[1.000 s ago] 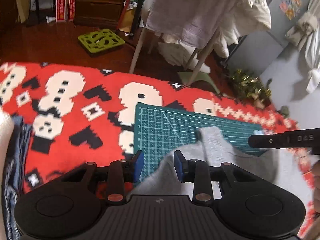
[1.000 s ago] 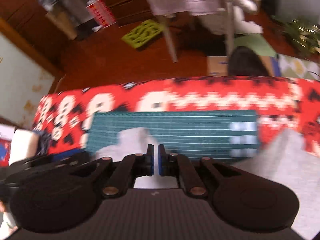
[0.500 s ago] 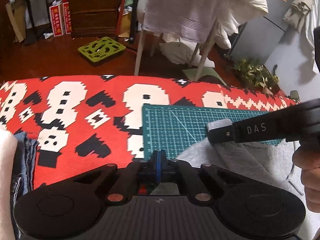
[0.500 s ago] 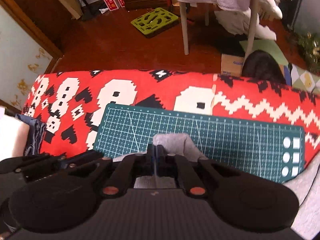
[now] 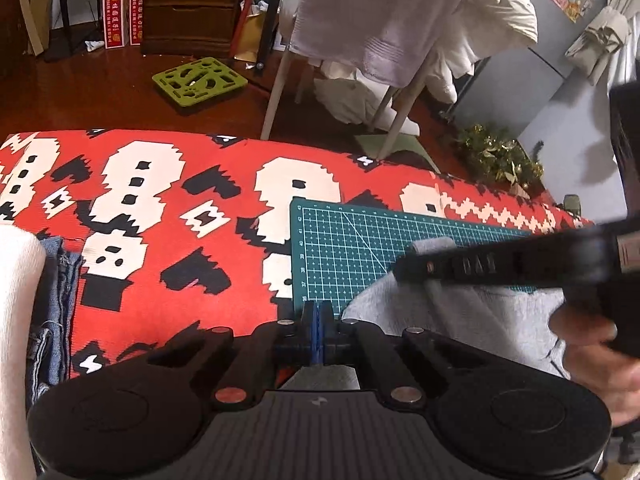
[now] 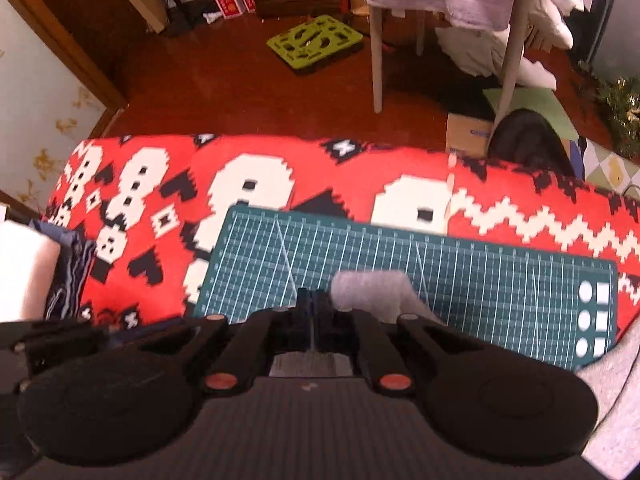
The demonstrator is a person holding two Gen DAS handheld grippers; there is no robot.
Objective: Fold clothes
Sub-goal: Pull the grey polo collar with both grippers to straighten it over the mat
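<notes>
- Pinching with my left claw [image 5: 317, 320], blue pads pressed together; grey cloth shows just beneath them, so I judge it clamped on the near-left edge of the soft grey fleece garment [image 5: 472, 320], though the bite itself is hidden.
- My right claw [image 6: 310, 312] is likewise drawn together, with a sliver of grey between and below its fingers; I read that as a grip on the same garment [image 6: 372, 288], whose rounded end pokes up just right of the tips.
- The garment lies close under both claws, draped over the near part of the green gridded cutting mat [image 5: 360, 248], spreading off to the right.
- Handling, as I judge it: light, limp, thick knit. It will sag between two grips and not hold a crease unaided; the fleece should not slip from the pads. Best taken at hems or corners, one layer only, both grips kept level.
- Beyond the mat spreads the red blanket with white and black blocky figures [image 5: 160, 200]; at far left lie folded blue denim [image 5: 60, 280] and a white cloth [image 5: 18, 300].
- Writing: my right claw's black arm [image 5: 500, 266], crossing the left view, bears letters that look like "DAS", blurred. The mat's left edge carries small scale numbers.
- Farthest, the red boxes on the floor [image 5: 122, 14] bear gold characters I cannot read.
</notes>
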